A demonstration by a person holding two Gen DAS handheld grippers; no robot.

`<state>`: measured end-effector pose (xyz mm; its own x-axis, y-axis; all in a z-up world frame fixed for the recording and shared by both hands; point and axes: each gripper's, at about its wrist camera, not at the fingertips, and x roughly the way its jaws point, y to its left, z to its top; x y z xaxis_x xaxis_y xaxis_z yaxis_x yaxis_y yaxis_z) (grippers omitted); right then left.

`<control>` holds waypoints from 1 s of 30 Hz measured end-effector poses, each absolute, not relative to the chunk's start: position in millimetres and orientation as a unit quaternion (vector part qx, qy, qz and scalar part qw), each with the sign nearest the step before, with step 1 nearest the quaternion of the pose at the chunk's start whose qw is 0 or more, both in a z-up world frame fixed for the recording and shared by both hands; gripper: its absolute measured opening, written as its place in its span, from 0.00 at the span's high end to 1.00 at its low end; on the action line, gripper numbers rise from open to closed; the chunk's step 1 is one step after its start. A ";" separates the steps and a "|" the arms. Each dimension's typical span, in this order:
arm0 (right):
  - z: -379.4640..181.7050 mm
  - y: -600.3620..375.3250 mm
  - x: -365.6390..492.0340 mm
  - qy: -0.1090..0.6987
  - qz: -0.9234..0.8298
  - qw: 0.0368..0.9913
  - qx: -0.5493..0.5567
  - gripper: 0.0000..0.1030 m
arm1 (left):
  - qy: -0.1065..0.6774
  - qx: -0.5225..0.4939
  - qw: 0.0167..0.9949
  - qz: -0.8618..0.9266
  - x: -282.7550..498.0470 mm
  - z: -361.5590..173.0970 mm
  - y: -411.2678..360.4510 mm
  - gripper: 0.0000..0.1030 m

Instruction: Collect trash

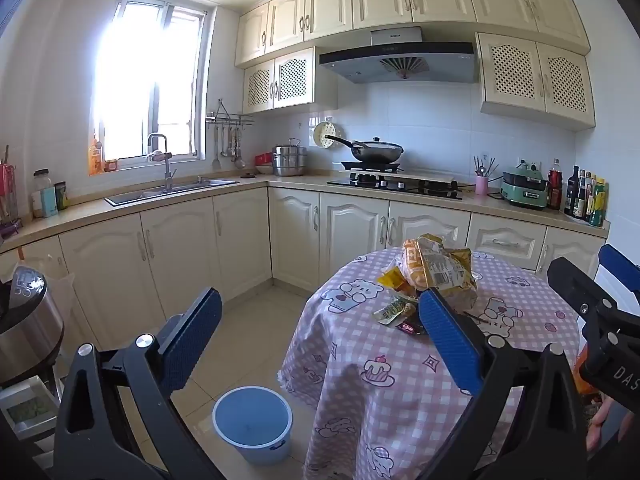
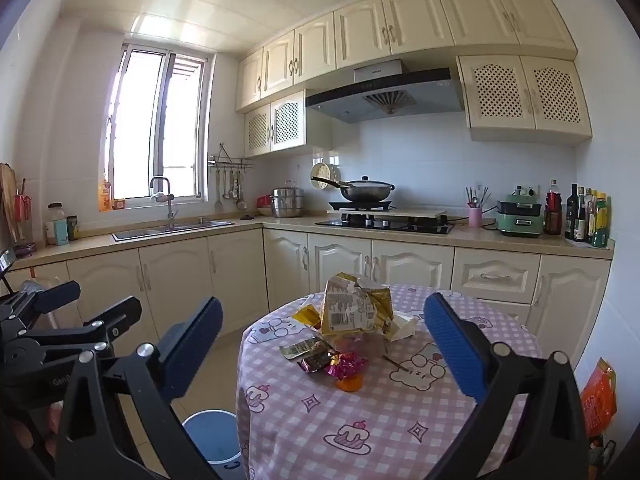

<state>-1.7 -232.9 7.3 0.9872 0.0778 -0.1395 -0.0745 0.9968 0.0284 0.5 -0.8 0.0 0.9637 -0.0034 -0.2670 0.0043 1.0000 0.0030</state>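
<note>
Grippers (image 1: 320, 344) (image 2: 322, 348) gape empty — nothing collected yet; next, reach for wrappers (image 2: 324, 356), then bin (image 1: 252, 424).

Round counter (image 2: 400, 432) under a pink checked cloth with bear and cake prints. On it, bunched near the far side: big crumpled yellow bag (image 2: 356, 310), small yellow packet (image 2: 306, 315), flat green-grey wrapper (image 2: 300, 349), dark wrapper (image 2: 316, 361), pink foil wrapper (image 2: 347, 364), orange bit (image 2: 349, 383), thin stick (image 2: 394, 363). Tiled floor (image 1: 248, 320) carries a blue bucket (image 1: 253, 424) just beside the counter.
</note>
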 end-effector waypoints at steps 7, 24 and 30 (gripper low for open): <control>6.9 -240.0 -3.4 0.073 0.043 0.996 0.018 0.04 | 0.131 -0.003 0.991 -0.001 2.8 -2.8 2.5 0.07; -1.3 -234.3 6.0 0.081 0.037 0.996 0.016 0.04 | 0.135 -0.003 0.991 0.001 2.1 -6.7 0.3 0.07; -2.5 -233.6 6.5 0.082 0.037 0.996 0.016 0.04 | 0.136 -0.003 0.991 0.001 -0.5 -8.0 -0.2 0.07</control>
<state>6.5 -233.6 -2.5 0.9837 0.0761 -0.1630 -0.0709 0.9968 0.0377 -0.5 -0.2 -8.0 0.9632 0.0011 -0.2688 -0.0025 1.0000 -0.0049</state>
